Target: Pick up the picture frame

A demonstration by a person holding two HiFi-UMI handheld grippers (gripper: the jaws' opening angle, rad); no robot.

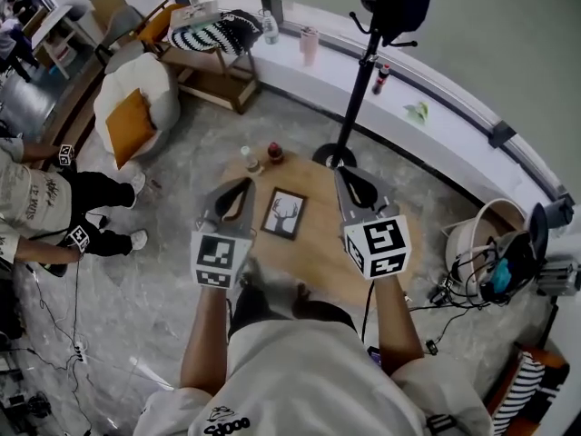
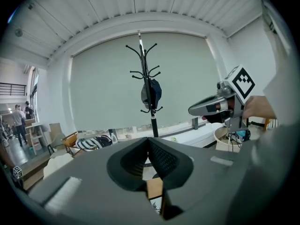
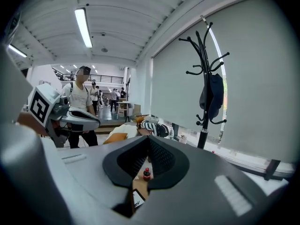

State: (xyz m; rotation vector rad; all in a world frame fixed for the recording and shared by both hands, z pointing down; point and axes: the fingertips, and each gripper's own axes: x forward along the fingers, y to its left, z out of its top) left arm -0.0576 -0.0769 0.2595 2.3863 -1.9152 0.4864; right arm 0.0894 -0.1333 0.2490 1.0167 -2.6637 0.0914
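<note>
Picture frame [image 1: 284, 213]: laid flat on the bench [image 1: 318, 248], untouched.
Left hand-held gripper [image 1: 243, 185]: jaws together, empty, just left of it.
Right hand-held gripper [image 1: 342, 173]: jaws together, empty.
Approach: jaws to be opened first, then one edge pinched.

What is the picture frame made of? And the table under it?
The picture frame looks like dark painted wood or plastic, going by its thin matte black border; I can't tell which. The table looks wooden: a light-brown matte top.
</note>
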